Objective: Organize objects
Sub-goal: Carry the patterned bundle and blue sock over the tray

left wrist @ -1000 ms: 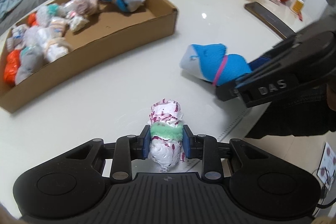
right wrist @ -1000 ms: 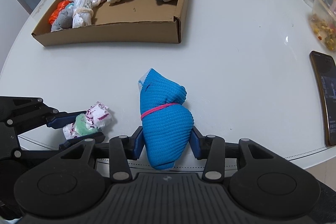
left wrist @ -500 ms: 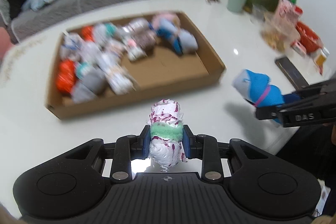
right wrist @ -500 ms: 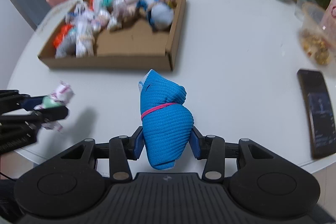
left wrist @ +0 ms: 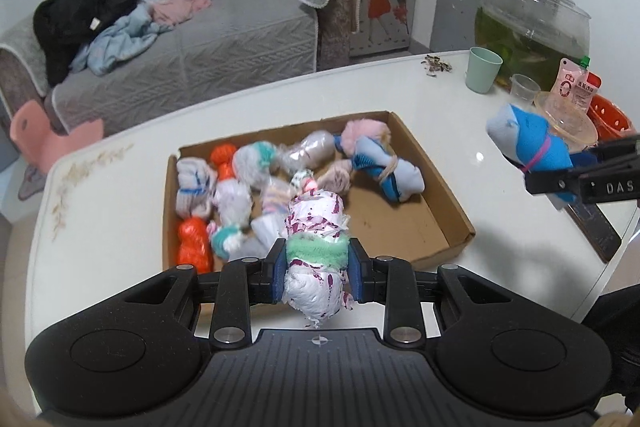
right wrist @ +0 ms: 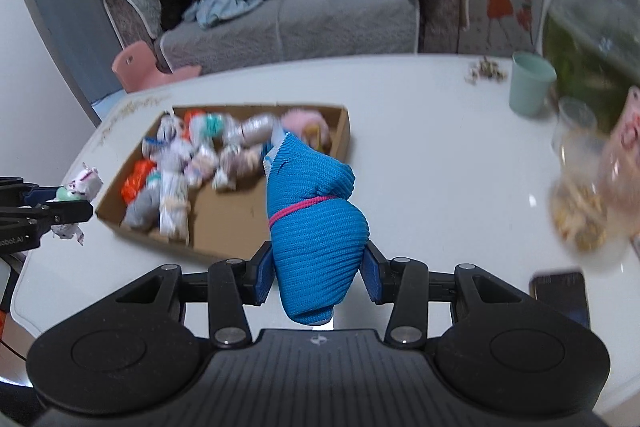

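Left gripper (left wrist: 318, 273) is clamped on a white sock roll w/ purple specks (left wrist: 316, 247). The blue pads press the roll from both sides right at its green band, so the jaws are nearly together w/ just the roll's width between them. Roll sticks out fwd past the pads and a bit hangs below too. It's up in the air, not touching the table, sitting in view over the near edge of the cardboard box (left wrist: 448, 195).

Right gripper (right wrist: 318, 273) is gripping a blue sock roll (right wrist: 316, 227) w/ a pink elastic around it. Pads squeeze the fat lower half, jaws a little wider than the left's bc this roll is thicker. Lighter grey-blue toe end pokes up top. Also held clear of the table, in front of the box's near right corner in that view.

Each cam catches the other gripper off to the side: from the left cam the blue roll shows far right, from the right cam the speckled roll shows far left, both in black fingers.

The box is a shallow open tray on the white table (left wrist: 104, 211), already packed w/ sock bundles (left wrist: 224, 195) mostly on its left and back; right front part of the floor is bare cardboard. Bundles look white, orange, teal, pink, plus a blue/grey one w/ a rubber band.

Further out: green cup (left wrist: 483, 69), fish bowl (left wrist: 532, 23), phone (right wrist: 560, 297) near the table edge, grey sofa (left wrist: 208, 39) w/ piled clothes behind. Right cam is a bit blurred at the right side.
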Demonstrator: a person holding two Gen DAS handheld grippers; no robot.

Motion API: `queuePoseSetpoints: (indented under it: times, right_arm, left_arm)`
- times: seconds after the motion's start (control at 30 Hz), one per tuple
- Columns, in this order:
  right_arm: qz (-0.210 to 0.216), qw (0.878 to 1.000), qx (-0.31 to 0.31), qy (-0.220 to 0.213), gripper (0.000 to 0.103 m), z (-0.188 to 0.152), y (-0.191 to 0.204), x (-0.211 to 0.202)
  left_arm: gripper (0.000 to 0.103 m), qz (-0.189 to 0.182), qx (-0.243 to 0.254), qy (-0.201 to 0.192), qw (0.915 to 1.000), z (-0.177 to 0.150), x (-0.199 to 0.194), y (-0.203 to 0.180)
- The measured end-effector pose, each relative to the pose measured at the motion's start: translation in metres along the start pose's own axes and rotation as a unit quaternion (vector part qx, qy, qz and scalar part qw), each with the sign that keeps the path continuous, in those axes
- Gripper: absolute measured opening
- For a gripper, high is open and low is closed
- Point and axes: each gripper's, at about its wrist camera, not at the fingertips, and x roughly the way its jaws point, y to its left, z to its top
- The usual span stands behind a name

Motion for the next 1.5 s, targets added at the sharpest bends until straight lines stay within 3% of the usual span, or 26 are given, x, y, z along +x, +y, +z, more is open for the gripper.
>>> queuePoseSetpoints:
  times: [0.17,0.33,0.57,0.8,1.1,1.3,1.5]
  right_arm:
    - [0.037,0.998,-0.021,-0.038,0.041,0.006,0.009,0.001]
    - [0.057,0.996,-0.050,-0.039,0.041,0.007,0.024,0.004]
    - [0.090,0.993,-0.076,0.003,0.041,0.013,0.032,0.027]
    - [0.109,0.989,-0.094,0.040,0.041,0.021,0.029,0.054]
    - [0.132,0.976,-0.147,0.094,0.041,0.016,0.033,0.089]
    - [0.096,0.974,-0.159,0.130,0.041,0.013,0.036,0.113]
    - [0.075,0.972,-0.170,0.144,0.041,0.008,0.042,0.122]
  left_arm:
    - [0.036,-0.003,0.028,-0.006,0.9996,0.011,0.010,-0.010]
    - [0.036,-0.017,0.044,0.000,0.9989,0.012,0.028,-0.019]
    - [0.036,-0.055,0.044,0.022,0.9973,0.017,0.064,-0.018]
    - [0.036,-0.066,0.062,0.048,0.9947,0.015,0.104,-0.019]
    - [0.036,-0.076,0.044,0.075,0.9933,0.006,0.143,-0.013]
    - [0.037,-0.052,0.028,0.087,0.9945,-0.001,0.156,-0.011]
    - [0.037,-0.052,0.021,0.090,0.9943,-0.010,0.161,-0.015]
